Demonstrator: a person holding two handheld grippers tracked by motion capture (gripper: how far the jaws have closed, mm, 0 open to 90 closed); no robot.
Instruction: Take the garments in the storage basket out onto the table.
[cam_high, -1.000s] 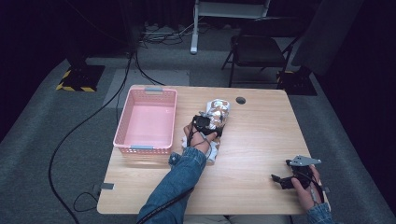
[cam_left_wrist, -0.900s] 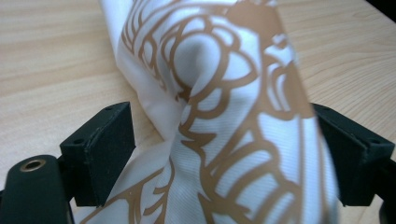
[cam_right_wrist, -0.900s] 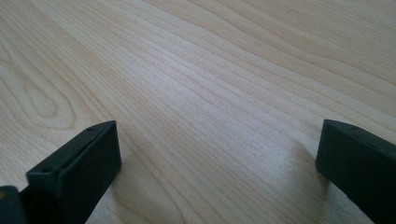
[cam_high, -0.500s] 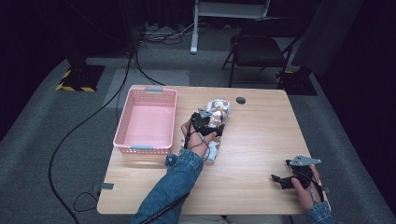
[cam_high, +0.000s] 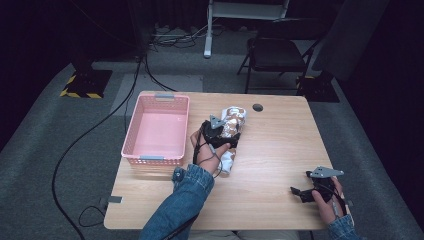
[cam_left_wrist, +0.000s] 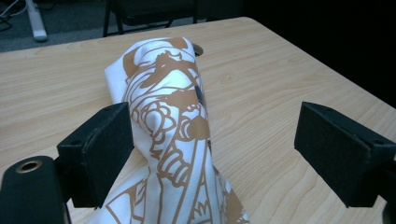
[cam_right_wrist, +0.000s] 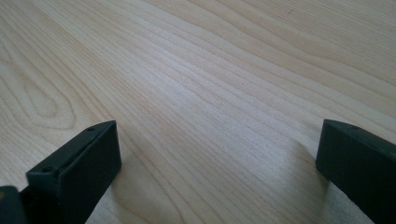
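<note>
A white cloth with a brown print lies bunched in a long roll near the middle of the wooden table. My left gripper hovers over it, pointing to the far side. In the left gripper view the cloth rises between the wide-apart jaws of the left gripper. It lies close against the left pad and well clear of the right pad, so the gripper is open. My right gripper rests at the table's front right, open over bare wood.
An empty pink basket stands on the table's left side, just left of my left hand. A dark cable hole sits at the table's far edge. A folding chair stands on the floor beyond the table.
My left hand has lifted a little and shifted over the cloth. The right hand has stayed where it was.
</note>
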